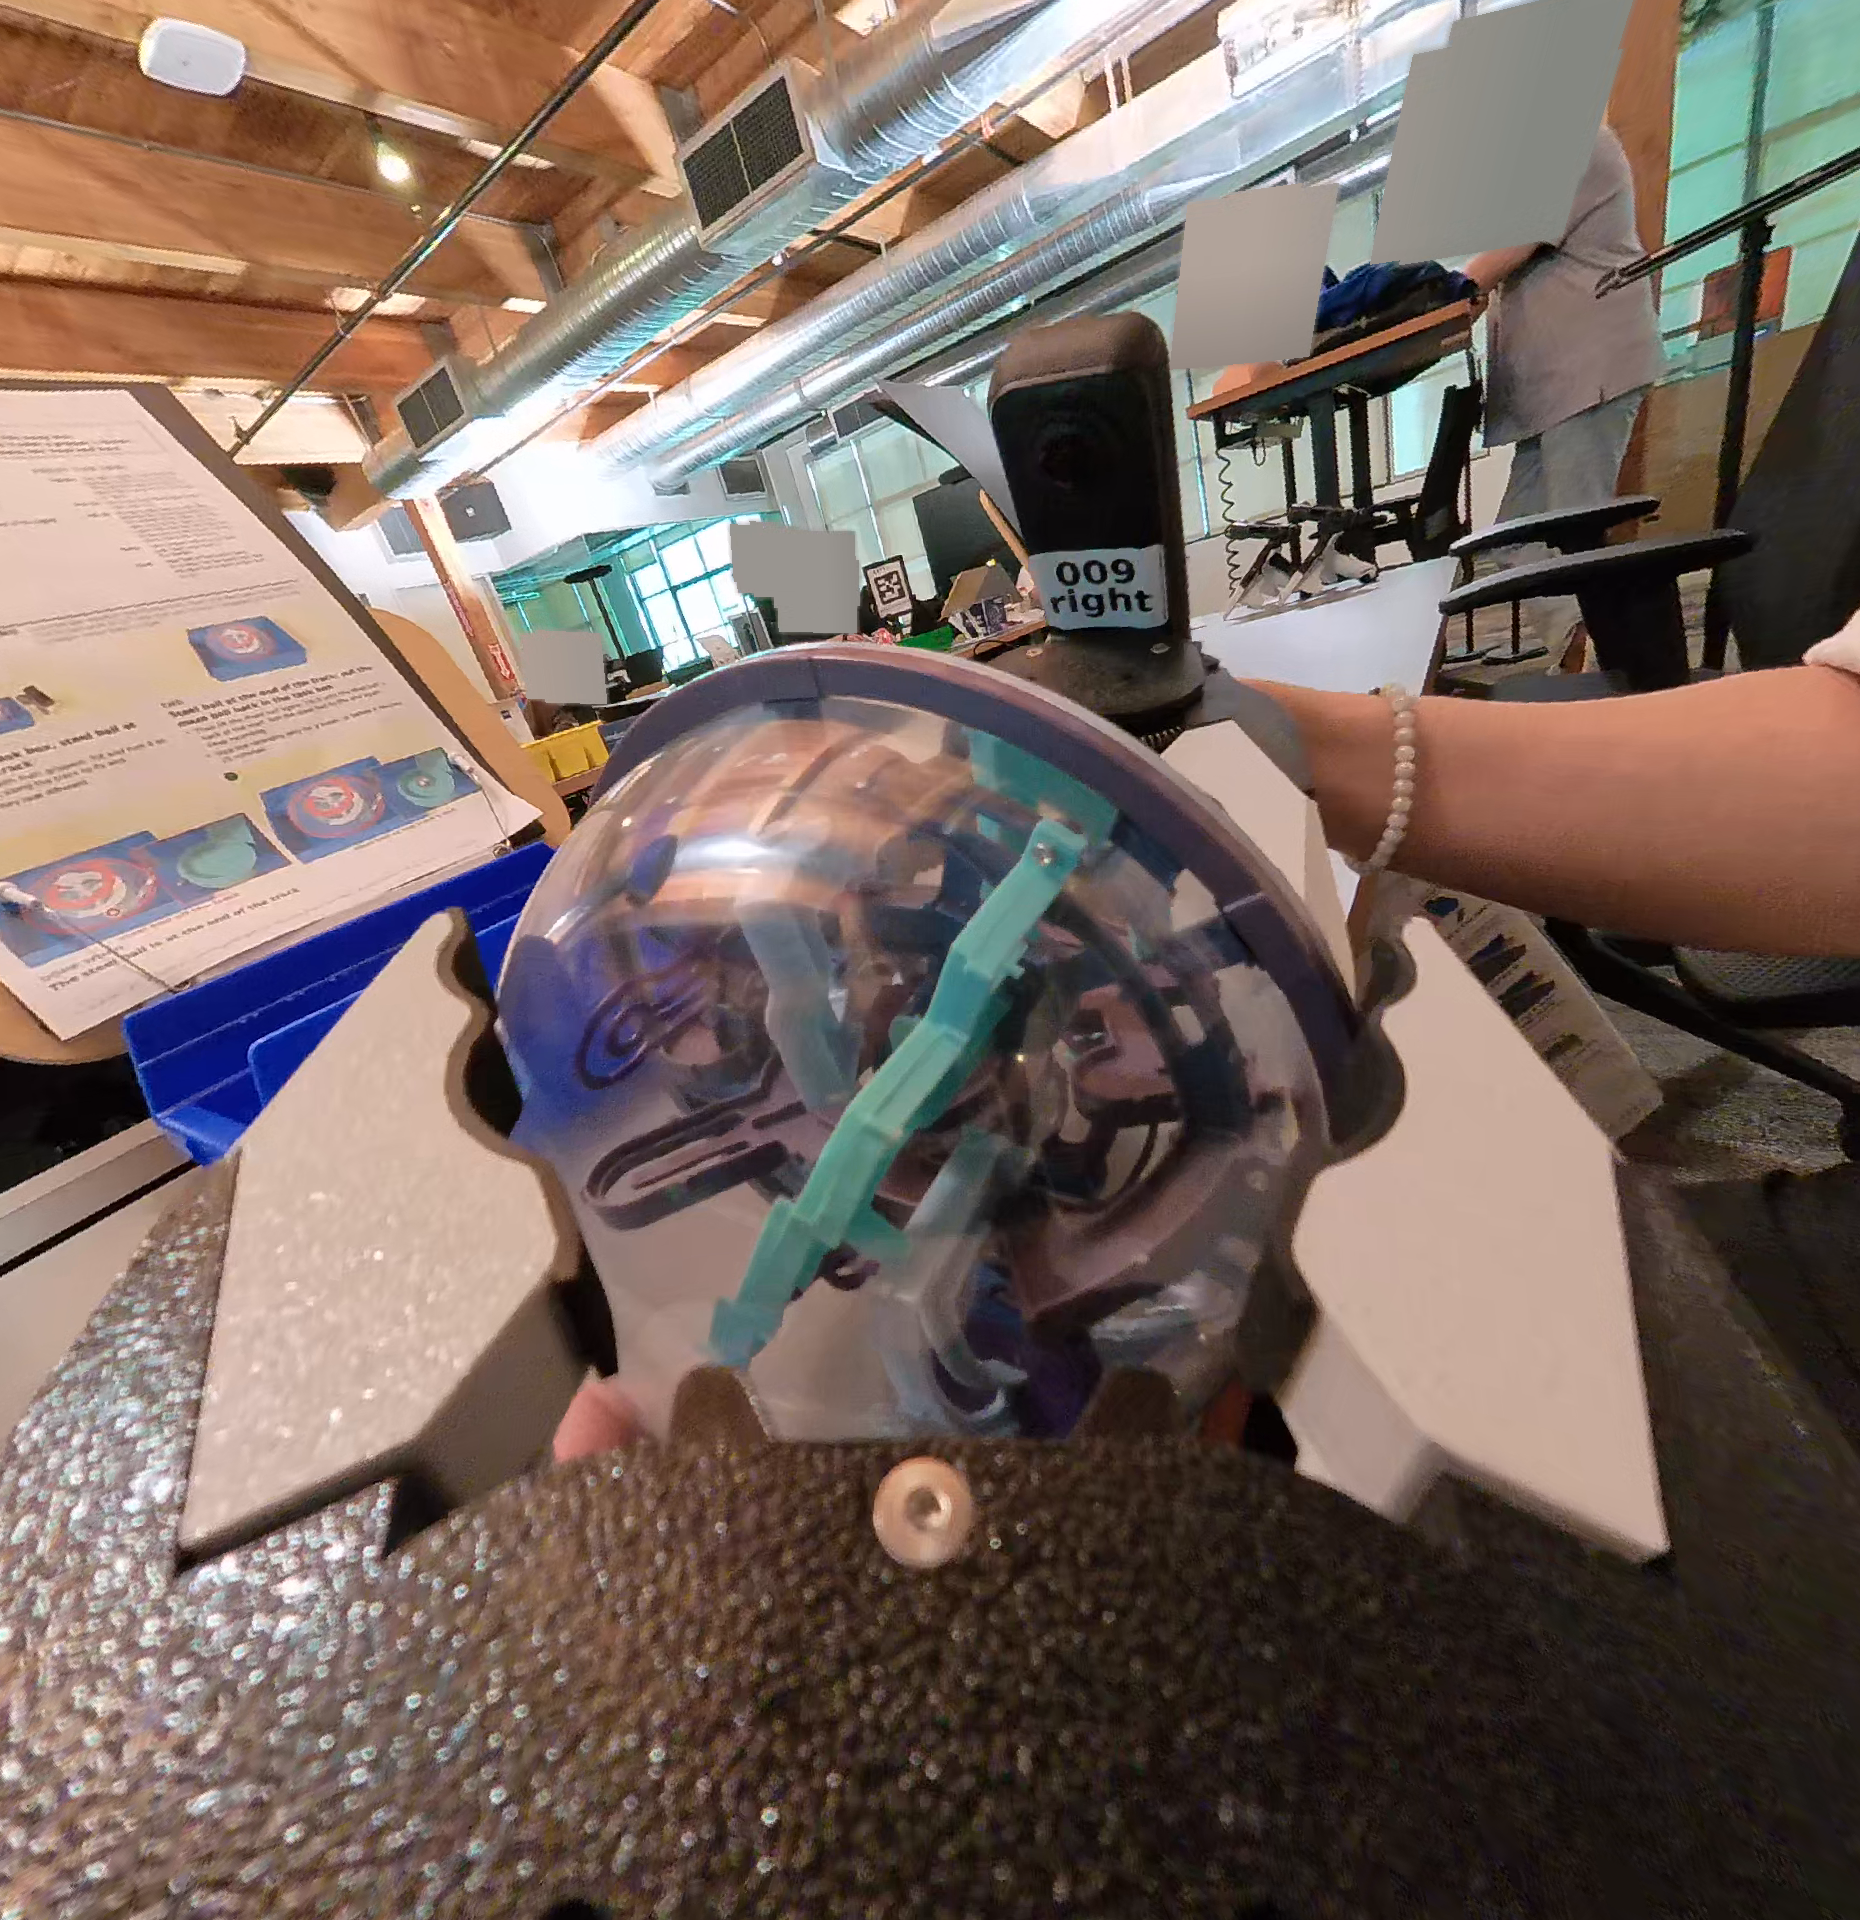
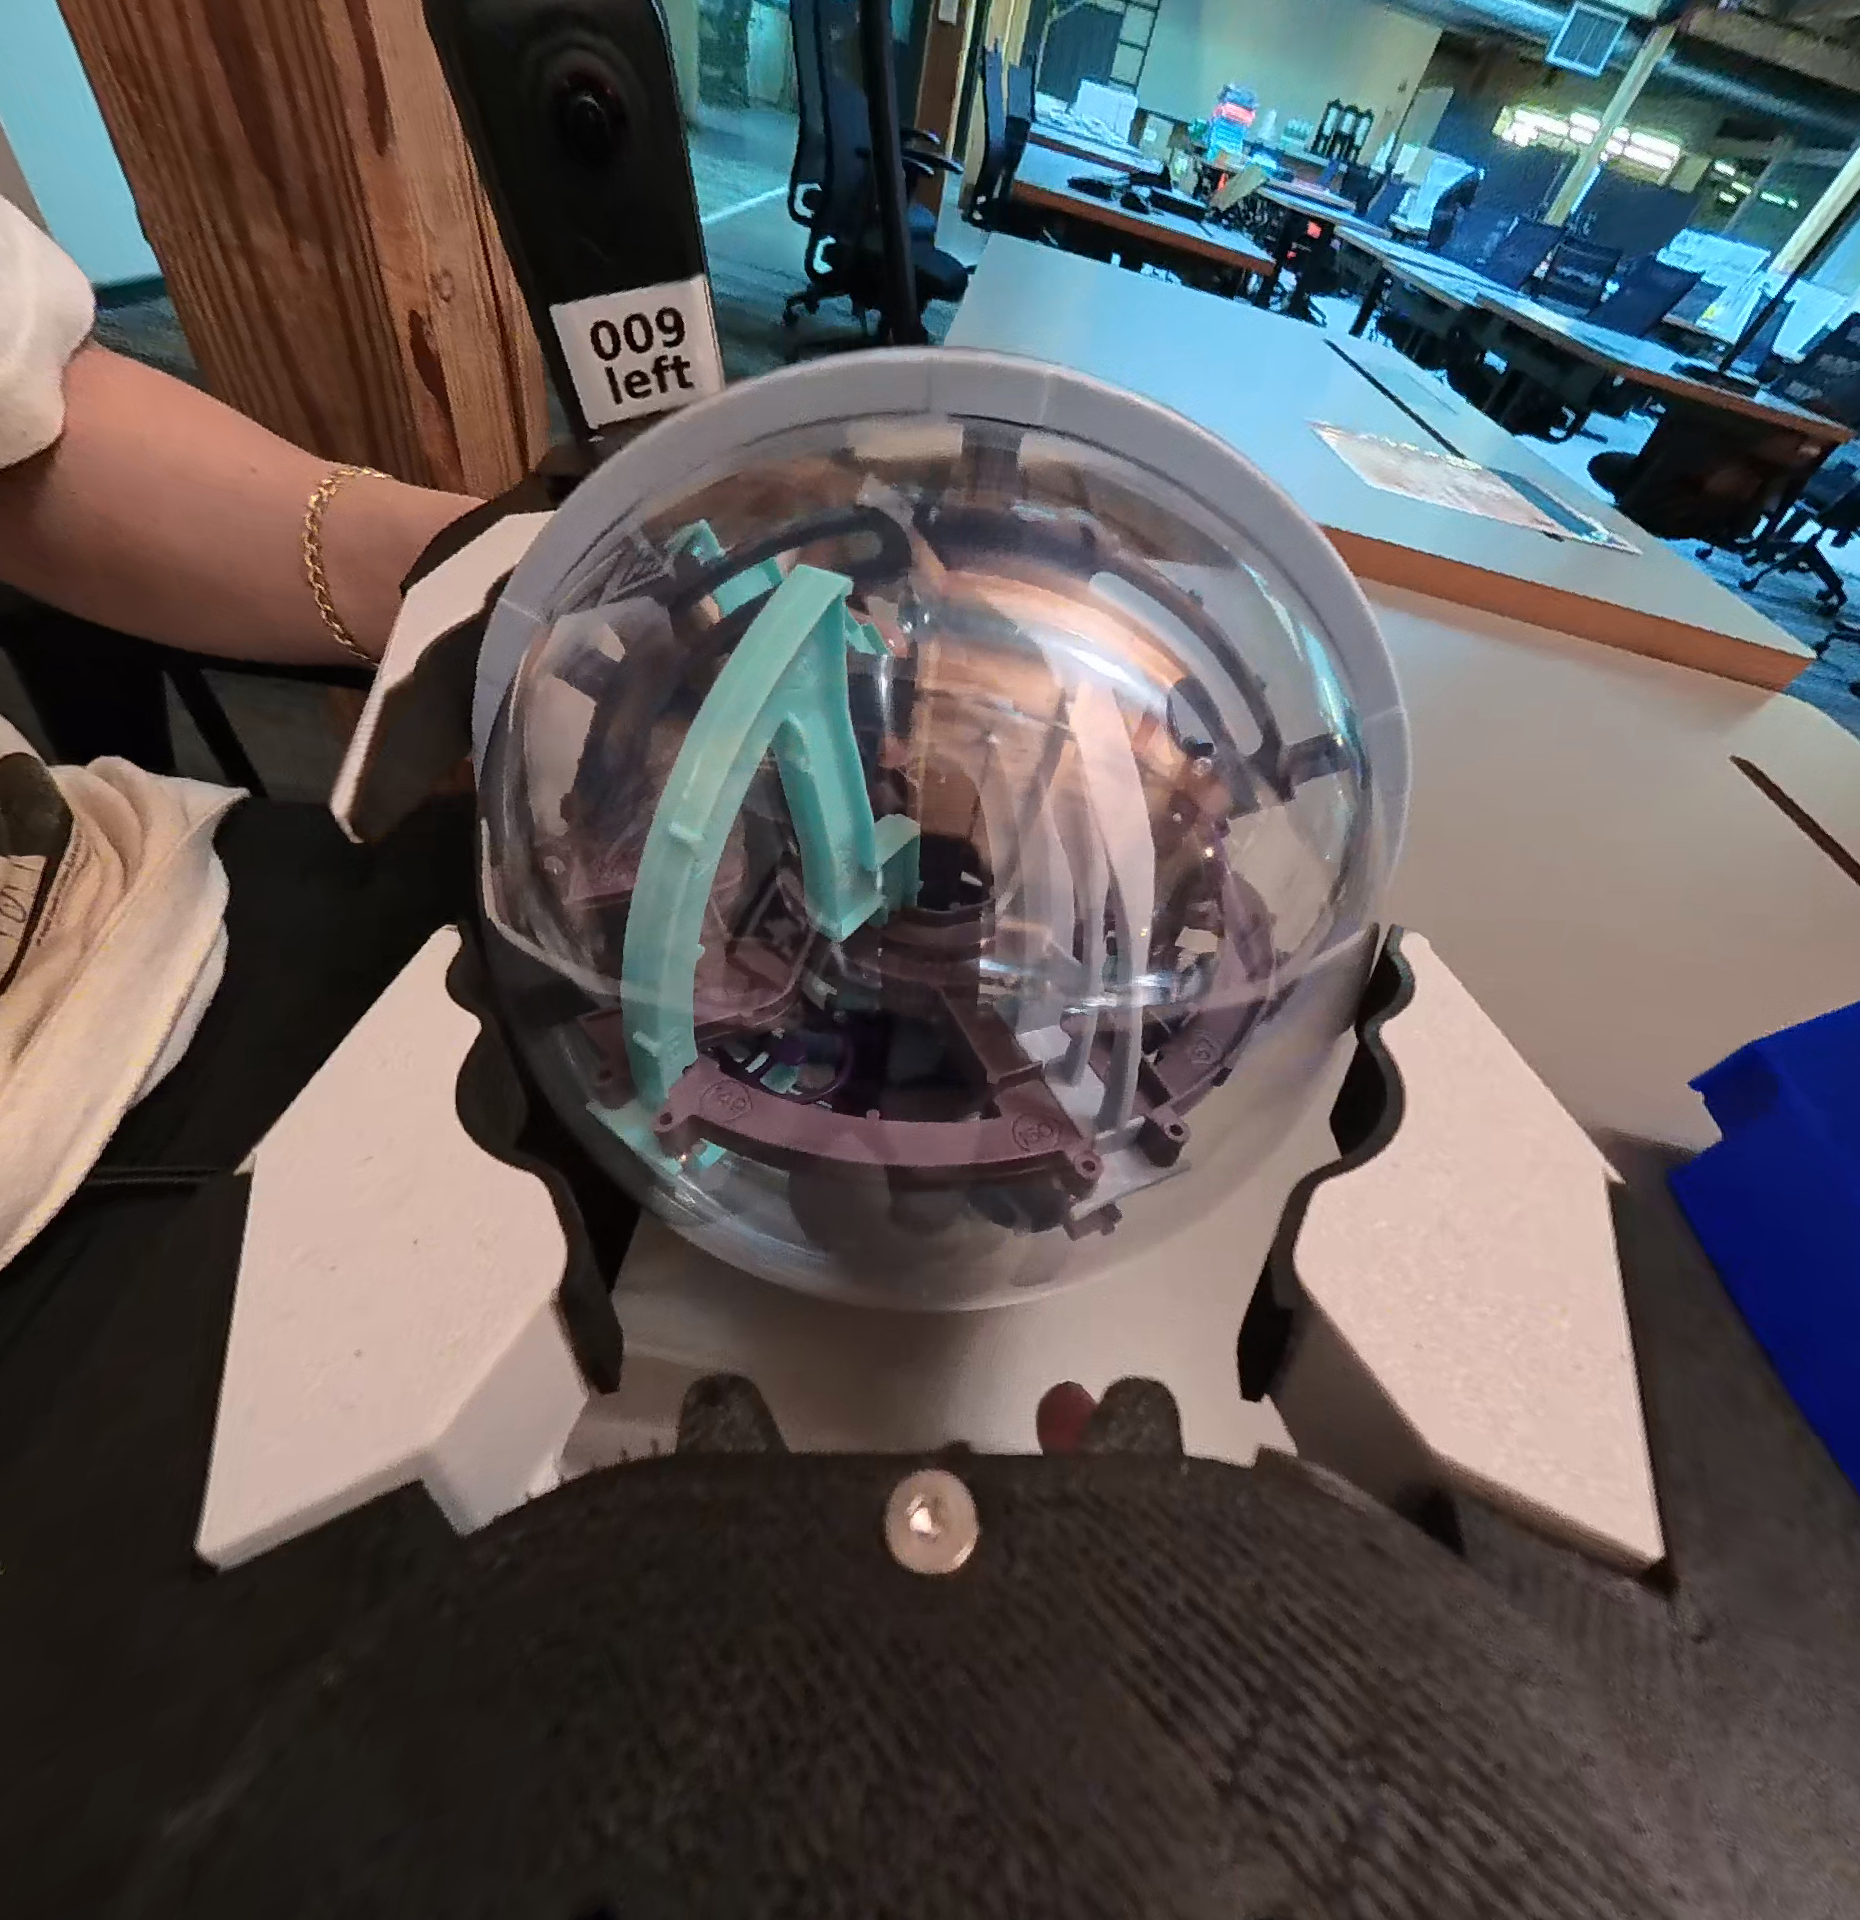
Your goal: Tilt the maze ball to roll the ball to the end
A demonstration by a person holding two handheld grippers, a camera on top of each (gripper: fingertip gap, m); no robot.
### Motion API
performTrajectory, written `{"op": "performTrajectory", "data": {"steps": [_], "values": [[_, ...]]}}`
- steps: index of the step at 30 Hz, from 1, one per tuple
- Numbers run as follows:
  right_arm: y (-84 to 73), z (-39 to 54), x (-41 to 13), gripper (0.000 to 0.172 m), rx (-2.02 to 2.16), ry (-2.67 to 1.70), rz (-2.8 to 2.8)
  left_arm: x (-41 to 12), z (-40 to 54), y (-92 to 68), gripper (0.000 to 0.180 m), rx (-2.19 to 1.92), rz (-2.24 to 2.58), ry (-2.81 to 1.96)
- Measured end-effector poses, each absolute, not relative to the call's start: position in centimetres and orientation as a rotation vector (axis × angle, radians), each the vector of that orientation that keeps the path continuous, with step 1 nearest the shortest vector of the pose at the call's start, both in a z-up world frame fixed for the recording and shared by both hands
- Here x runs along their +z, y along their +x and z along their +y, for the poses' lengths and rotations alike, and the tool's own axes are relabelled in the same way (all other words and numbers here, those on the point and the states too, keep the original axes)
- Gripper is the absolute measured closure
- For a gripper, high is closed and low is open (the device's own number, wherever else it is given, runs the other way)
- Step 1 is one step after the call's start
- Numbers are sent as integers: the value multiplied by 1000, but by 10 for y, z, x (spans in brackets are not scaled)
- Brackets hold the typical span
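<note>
Both pairs of jaws stand wide, each clamped on the clear maze ball [image 1: 905,1060] from opposite sides.

Nearest in the left wrist view, the left gripper [image 1: 921,1049] presses its dark pads against the sphere's flanks at frame centre; a teal track [image 1: 905,1101] runs diagonally inside, under a purple-grey seam ring [image 1: 1092,748]. Beyond it, upper right, sits the right gripper [image 2: 926,1049], held by a hand with a bead bracelet [image 1: 1399,790]. At left lie a blue bin [image 1: 313,997] and an instruction sheet [image 1: 178,675]. In the right wrist view the ball fills the centre above a white table [image 2: 1528,883].
</note>
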State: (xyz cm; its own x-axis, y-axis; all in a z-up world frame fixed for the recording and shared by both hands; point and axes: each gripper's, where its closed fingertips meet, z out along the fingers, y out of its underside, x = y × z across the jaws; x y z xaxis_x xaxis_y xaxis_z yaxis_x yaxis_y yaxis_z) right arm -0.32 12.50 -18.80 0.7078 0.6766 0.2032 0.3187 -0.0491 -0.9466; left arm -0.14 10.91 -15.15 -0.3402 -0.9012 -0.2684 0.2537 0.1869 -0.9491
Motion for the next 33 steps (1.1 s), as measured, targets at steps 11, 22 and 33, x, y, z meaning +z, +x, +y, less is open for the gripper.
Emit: {"op": "performTrajectory", "data": {"steps": [11,22,33], "values": [[-1,120,-187,16,401,-1553,-849,-146,113,-5,32,-1517,1354,-714],[-2,120,-186,17,414,-1533,-841,-161,117,-3,26,-1536,1465,-855],[-8,120,-185,17,302,-1501,-927,-174,121,-10,25,-1459,1615,-907]]}}
